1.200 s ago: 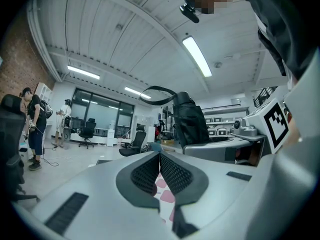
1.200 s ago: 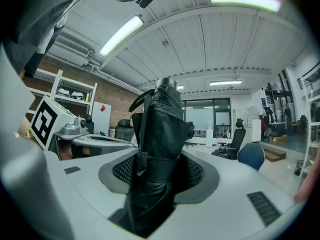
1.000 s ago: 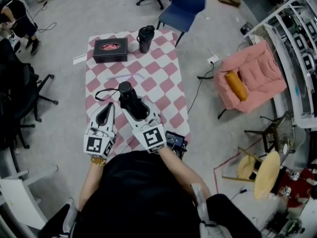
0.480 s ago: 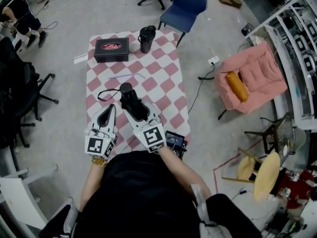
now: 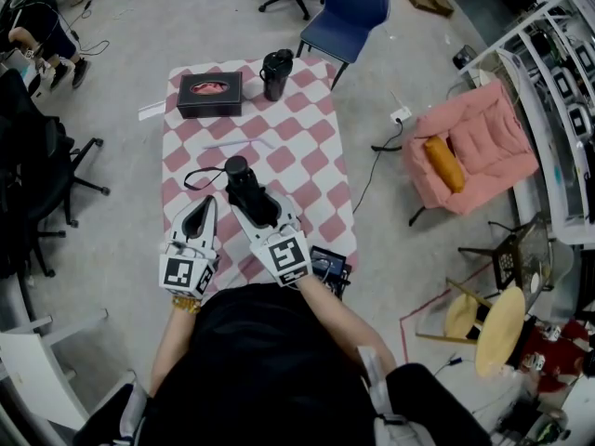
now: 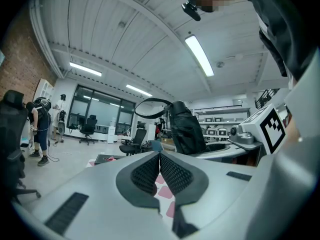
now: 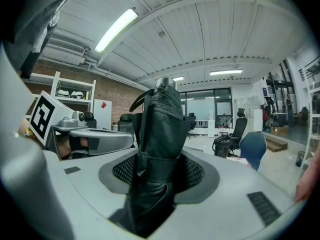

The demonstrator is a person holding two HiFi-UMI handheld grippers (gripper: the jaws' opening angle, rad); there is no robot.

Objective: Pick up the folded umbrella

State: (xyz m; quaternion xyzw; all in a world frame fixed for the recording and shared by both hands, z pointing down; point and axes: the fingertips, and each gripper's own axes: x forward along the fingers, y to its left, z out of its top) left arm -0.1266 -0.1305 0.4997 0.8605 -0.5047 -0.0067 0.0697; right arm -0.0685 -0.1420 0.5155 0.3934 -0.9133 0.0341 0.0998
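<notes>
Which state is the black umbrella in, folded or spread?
Folded. The umbrella is a compact black bundle with a strap around it, clamped in the right gripper.

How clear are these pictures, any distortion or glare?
Head view: evenly lit, sharp, bowed at the edges. Left gripper view: fisheye, black corners, bright ceiling light. Right gripper view: same fisheye, the folded umbrella dark and close against a bright ceiling.
</notes>
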